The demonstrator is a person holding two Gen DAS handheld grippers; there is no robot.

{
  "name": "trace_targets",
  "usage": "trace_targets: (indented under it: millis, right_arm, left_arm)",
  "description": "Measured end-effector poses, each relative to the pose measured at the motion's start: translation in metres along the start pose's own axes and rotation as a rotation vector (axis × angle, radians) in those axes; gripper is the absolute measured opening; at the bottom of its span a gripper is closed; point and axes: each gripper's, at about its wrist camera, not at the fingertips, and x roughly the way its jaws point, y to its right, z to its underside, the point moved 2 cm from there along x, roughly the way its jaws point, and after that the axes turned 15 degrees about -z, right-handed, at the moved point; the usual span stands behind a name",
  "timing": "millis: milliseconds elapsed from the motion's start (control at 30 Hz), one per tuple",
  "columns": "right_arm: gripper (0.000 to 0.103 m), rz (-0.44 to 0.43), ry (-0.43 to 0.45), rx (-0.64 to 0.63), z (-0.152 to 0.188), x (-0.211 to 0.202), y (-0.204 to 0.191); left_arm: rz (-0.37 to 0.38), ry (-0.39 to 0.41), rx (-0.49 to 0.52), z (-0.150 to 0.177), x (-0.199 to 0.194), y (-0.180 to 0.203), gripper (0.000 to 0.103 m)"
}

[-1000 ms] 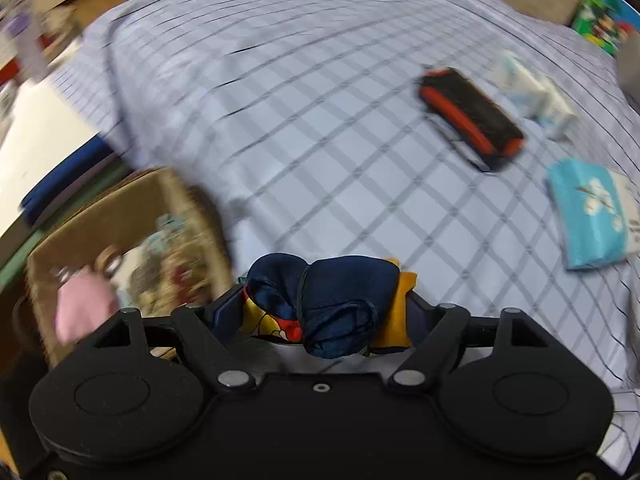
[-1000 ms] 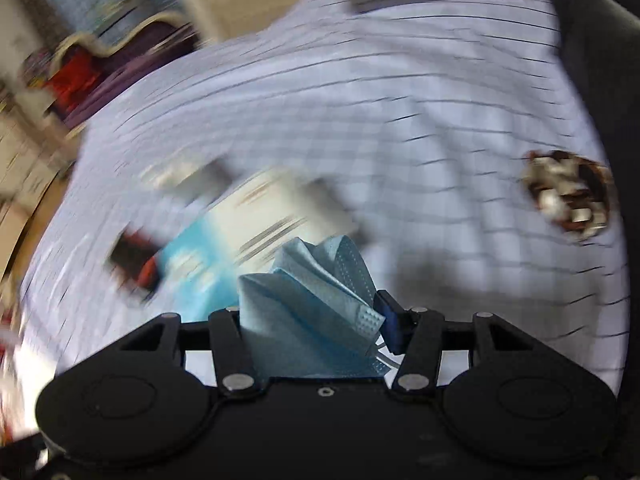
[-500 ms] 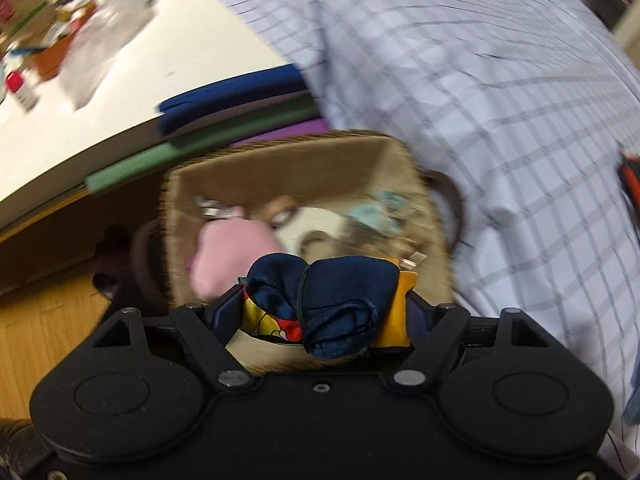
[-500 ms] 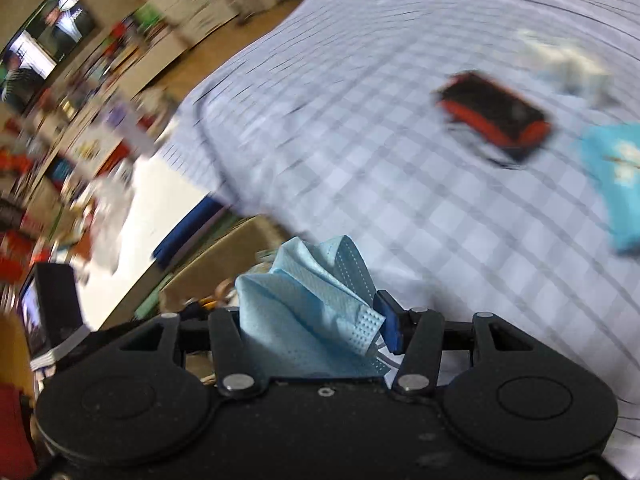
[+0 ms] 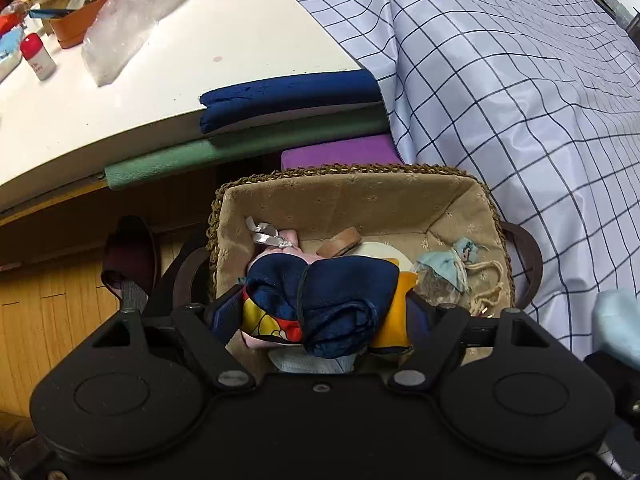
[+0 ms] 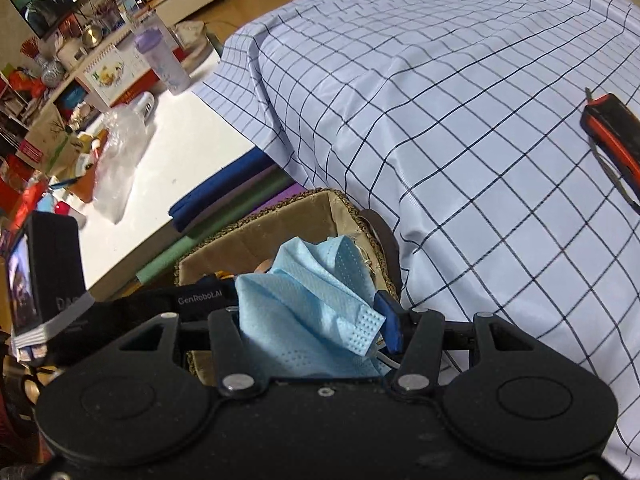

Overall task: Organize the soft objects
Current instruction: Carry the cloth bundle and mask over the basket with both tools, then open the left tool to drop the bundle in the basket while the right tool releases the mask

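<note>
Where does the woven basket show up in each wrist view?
Left wrist: the woven basket fills the centre, directly beyond the fingers, seen from above.
Right wrist: basket at lower centre, mostly behind the blue face mask.
Shared landmark: the rolled blue mat under the white tabletop.

The woven basket (image 5: 352,172) is open on top, so a claw can come down into it from above. Its floor is crowded: a pink soft thing (image 5: 288,240), a white round thing (image 5: 380,250) and a small light-blue doll (image 5: 452,264) lie there. Behind the basket, the blue (image 5: 288,96) and green foam rolls (image 5: 240,148) and the white desk (image 5: 200,40) edge block the way. On its right the checked cloth (image 5: 520,120) hangs close.
</note>
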Motion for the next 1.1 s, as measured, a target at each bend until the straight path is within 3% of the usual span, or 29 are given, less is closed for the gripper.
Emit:
trace_targets:
  millis: [200,433,533,1100]
  right_arm:
    - [0.057,0.012,-0.005,-0.014,-0.007,0.019,-0.003]
    - [0.074,-0.009,0.037,-0.019,-0.014,0.024,-0.003]
    - [0.074,-0.013,0.053,-0.016,-0.015,0.020,-0.001]
    - [0.075,0.054,0.106,0.035,0.004,-0.015,0.038]
  left_arm:
    - [-0.003,-0.002,-0.001,-0.006,0.008,0.001,0.076]
    - [0.006,0.006,-0.006,-0.009,0.010,0.000,0.083]
    - [0.012,0.025,-0.013,-0.010,0.005,0.000,0.087]
    - [-0.028,0.056,0.022,0.007,-0.010,0.007,0.087]
